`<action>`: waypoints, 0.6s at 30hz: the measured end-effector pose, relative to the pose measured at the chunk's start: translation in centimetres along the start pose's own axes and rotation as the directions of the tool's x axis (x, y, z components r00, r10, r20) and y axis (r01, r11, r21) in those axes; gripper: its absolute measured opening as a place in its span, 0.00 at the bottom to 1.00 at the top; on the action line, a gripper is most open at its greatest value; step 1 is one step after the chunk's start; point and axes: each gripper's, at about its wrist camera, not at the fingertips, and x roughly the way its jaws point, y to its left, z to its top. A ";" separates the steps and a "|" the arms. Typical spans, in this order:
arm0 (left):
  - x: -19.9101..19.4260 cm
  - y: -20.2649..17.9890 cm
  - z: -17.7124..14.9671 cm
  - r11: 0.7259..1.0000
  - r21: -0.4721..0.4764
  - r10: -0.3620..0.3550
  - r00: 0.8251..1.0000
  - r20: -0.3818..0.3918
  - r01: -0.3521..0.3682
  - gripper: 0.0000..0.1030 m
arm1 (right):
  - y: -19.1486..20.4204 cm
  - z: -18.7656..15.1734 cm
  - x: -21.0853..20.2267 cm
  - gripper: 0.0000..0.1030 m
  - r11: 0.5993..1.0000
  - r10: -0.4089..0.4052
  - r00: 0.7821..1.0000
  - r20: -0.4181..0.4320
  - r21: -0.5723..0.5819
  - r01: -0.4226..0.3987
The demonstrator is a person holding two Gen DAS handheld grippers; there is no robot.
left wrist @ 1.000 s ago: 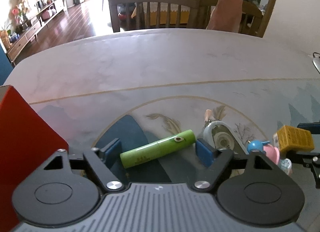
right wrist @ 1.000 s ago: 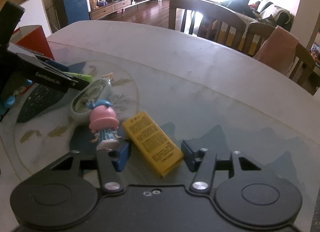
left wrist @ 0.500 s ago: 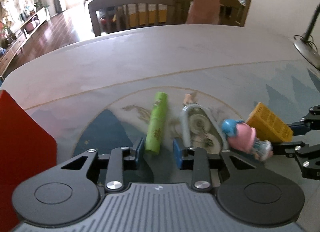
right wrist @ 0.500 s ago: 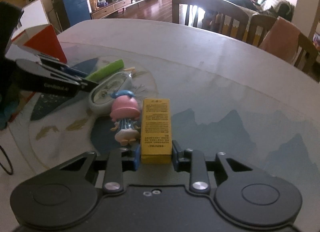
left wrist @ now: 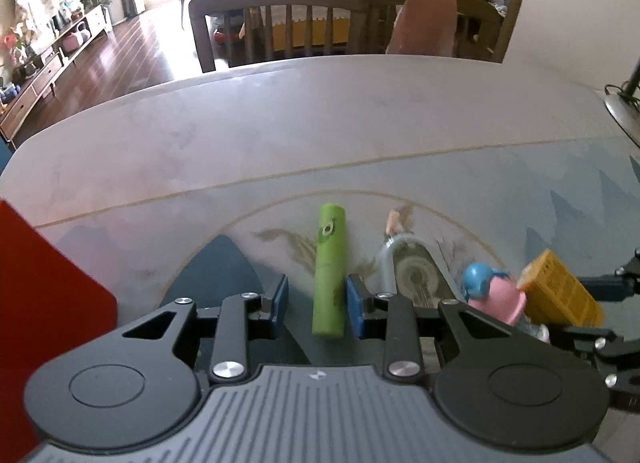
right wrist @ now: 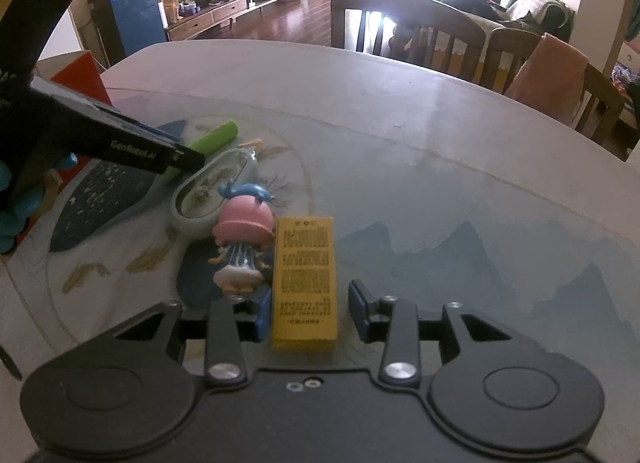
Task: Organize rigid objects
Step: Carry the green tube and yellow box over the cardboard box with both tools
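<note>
Between spread left jaws: green tube point(left wrist: 329, 272); right jaws just loosened off yellow box point(right wrist: 305, 277).

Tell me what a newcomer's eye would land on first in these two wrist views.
First, the row of small things on the painted table: a green tube between the left gripper pads, a yellow box between the right gripper pads. Between them lie a pink-hatted figurine, on its back against the box, and a pale oval case.
</note>
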 end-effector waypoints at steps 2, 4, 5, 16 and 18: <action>0.3 -0.1 0.4 1.000 0.004 -0.001 1.000 0.003 0.001 0.30 | 0.0 0.2 0.3 0.38 1.000 -0.002 1.000 0.002 0.001 0.002; 0.5 -0.2 0.6 1.000 0.010 -0.006 1.000 0.007 0.006 0.30 | -0.1 0.4 0.5 0.38 1.000 -0.002 1.000 0.006 0.005 0.002; 0.6 -0.3 0.6 1.000 0.016 -0.009 1.000 0.010 0.009 0.30 | -0.1 0.4 0.5 0.37 1.000 -0.002 1.000 0.007 0.006 0.002; 0.5 -0.5 0.4 1.000 -0.009 -0.026 1.000 0.007 0.026 0.16 | -0.1 0.0 -0.2 0.29 0.998 -0.013 1.000 0.006 0.063 0.013; 0.3 -0.6 0.3 1.000 -0.008 -0.011 1.000 0.006 0.011 0.16 | -0.1 -0.3 -0.7 0.29 0.996 -0.025 1.000 0.008 0.086 0.024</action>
